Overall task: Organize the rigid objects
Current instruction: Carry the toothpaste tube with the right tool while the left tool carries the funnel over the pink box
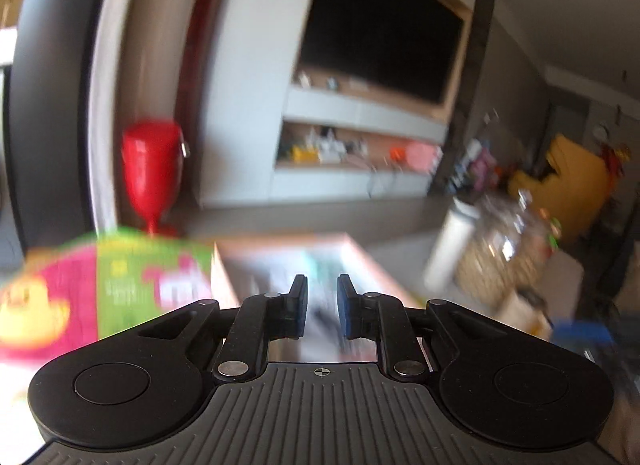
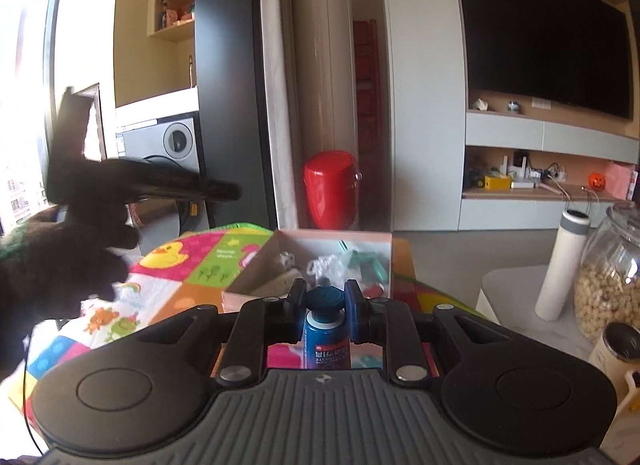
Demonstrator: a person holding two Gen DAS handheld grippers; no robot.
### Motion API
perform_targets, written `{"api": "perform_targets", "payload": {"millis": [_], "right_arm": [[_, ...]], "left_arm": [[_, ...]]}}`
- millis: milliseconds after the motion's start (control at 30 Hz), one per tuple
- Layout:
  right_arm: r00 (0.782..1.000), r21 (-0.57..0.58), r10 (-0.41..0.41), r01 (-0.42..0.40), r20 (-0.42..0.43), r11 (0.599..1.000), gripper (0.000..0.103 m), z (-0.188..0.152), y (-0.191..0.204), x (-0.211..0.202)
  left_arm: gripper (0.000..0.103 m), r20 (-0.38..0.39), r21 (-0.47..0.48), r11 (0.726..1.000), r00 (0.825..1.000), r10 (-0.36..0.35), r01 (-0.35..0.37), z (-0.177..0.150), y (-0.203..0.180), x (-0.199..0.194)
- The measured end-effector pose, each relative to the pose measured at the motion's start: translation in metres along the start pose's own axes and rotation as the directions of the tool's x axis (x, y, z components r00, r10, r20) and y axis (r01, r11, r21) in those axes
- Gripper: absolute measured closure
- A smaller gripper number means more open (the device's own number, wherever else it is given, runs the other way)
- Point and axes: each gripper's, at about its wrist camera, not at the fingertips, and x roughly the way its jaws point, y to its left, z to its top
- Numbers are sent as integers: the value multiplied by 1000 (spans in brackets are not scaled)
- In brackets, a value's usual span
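Right wrist view: right gripper (image 2: 325, 297) clamped on blue tube (image 2: 326, 329), cap between pads, just in front of pink box (image 2: 256, 265) w/ small items. Left gripper (image 1: 322, 301) nearly closed, empty, above box (image 1: 376, 261).

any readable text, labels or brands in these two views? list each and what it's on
None can be quoted with confidence.
Blue tube held in the right gripper: white label print, upside down and too small to read.
Play mat: a few pale marks on the green square, too small to read.
Play mat in the left wrist view: white lettering on green and pink, smeared by motion blur.
Left gripper: no text; nothing between its fingers.
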Motion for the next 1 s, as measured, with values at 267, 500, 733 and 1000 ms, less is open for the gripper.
{"api": "perform_targets", "payload": {"millis": [267, 500, 733, 1000], "right_arm": [[999, 36, 20, -18, -35, 999, 84, -11, -7, 12], [997, 25, 44, -42, -58, 999, 84, -17, 2, 17], [995, 22, 37, -35, -91, 999, 84, -27, 3, 18], [996, -4, 38, -38, -78, 999, 84, -31, 8, 18]], "left_arm": [[85, -202, -111, 994, 979, -15, -7, -97, 11, -52], [82, -189, -90, 996, 982, 0, -17, -124, -1, -38], [62, -243, 17, 996, 967, -80, 87, -124, -36, -25], [51, -302, 102, 994, 953, -12, 44, -126, -58, 0]]}}
